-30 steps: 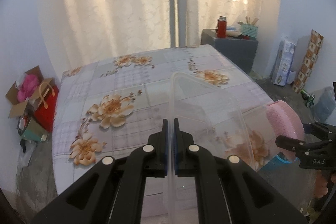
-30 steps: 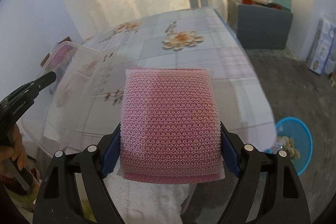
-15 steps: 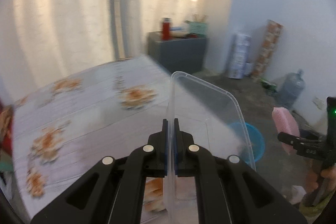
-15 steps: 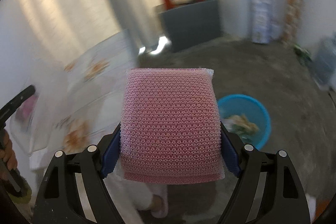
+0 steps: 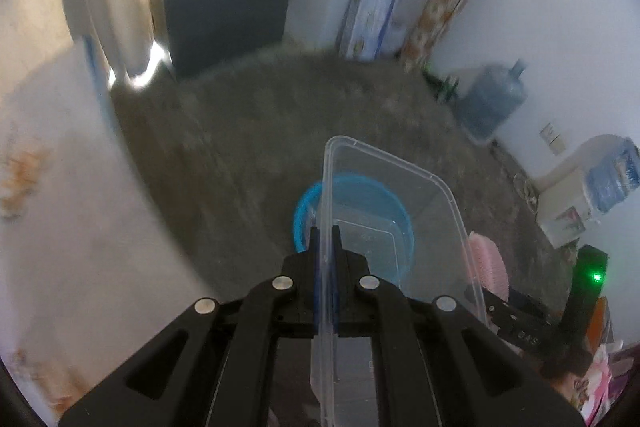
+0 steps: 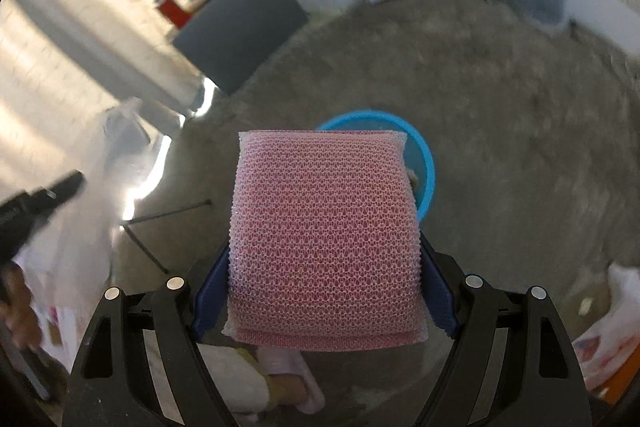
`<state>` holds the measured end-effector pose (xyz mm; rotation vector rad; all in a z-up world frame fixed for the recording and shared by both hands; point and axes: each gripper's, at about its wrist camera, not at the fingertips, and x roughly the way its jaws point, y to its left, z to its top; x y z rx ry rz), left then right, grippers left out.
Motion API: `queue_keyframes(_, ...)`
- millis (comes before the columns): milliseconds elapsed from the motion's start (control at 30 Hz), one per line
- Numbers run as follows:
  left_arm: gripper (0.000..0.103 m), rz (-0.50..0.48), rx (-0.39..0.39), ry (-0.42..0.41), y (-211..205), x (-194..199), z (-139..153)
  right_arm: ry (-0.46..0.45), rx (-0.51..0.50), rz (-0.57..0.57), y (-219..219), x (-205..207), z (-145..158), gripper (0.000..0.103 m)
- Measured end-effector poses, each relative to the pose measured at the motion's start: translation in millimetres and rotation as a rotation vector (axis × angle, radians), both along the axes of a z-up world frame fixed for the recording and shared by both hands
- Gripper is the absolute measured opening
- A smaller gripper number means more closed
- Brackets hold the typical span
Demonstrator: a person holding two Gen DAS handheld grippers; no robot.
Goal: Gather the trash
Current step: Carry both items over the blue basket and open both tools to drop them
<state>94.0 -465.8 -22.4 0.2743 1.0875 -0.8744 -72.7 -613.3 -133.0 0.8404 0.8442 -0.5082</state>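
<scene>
Change: both claws have swung away from the flowered bed toward the bare floor.
Room: grey concrete floor [image 5: 248,155], dark cabinet [image 5: 224,23] and water jug [image 5: 490,103] far ahead.
Left gripper [image 5: 325,247]: pressed together on the rim of a clear plastic container [image 5: 400,195], blue basin [image 5: 352,223] beyond and below its fingertips.
Right gripper [image 6: 324,267]: pinching a pink mesh scrub sponge [image 6: 324,235], wide, filling the gap.

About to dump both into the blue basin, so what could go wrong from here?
The left gripper pinches only one thin wall of the clear container, so it could twist or slip. The pink sponge hides much of the blue basin from the right gripper, so a release may miss.
</scene>
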Motion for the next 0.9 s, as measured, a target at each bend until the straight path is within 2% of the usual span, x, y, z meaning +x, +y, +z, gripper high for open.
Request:
queue_keyframes(100,0.004,0.023,0.071,0.047,-33.9,2.6,-40.3,0.008,0.074,-0.026,-21.2,12.1,-24.0,0.077)
queue_keyframes(200,0.004,0.066,0.141,0.13,-64.2,8.6,-88.1,0.037,0.113,-0.029,-36.6,28.1,-42.4,0.077)
queue_keyframes(300,0.004,0.085,0.215,0.156,-90.3,14.3,-132.4,0.086,0.136,-0.032,-52.7,42.3,-60.9,0.077)
queue_keyframes(433,0.004,0.102,0.215,0.212,-105.4,30.1,-169.7,0.13,0.136,-0.025,-69.6,62.2,-80.8,0.077)
queue_keyframes(467,0.007,0.1,0.205,0.213,-109.4,29.4,-175.3,0.136,0.135,-0.019,-70.7,60.5,-84.2,0.079)
queue_keyframes(500,0.019,0.083,0.191,0.225,-115.2,32.3,-184.0,0.143,0.141,-0.009,-74.2,67.4,-90.5,0.079)
queue_keyframes(533,0.026,0.081,0.195,0.224,-115.8,32.2,-189.1,0.156,0.147,-0.003,-77.1,73.8,-97.7,0.08)
queue_keyframes(567,0.039,0.091,0.202,0.215,-115.3,34.6,-195.3,0.173,0.157,0.006,-77.4,77.8,-104.7,0.08)
queue_keyframes(600,0.045,0.094,0.196,0.217,-115.1,36.2,-198.1,0.184,0.167,0.011,-80.2,81.5,-111.7,0.08)
queue_keyframes(767,0.05,0.096,0.156,0.219,-107.0,38.9,-194.2,0.223,0.169,0.01,-85.2,89.7,-135.6,0.081)
queue_keyframes(900,0.053,0.066,0.121,0.191,-100.6,31.1,-176.6,0.214,0.139,0.02,-81.9,92.4,-130.6,0.082)
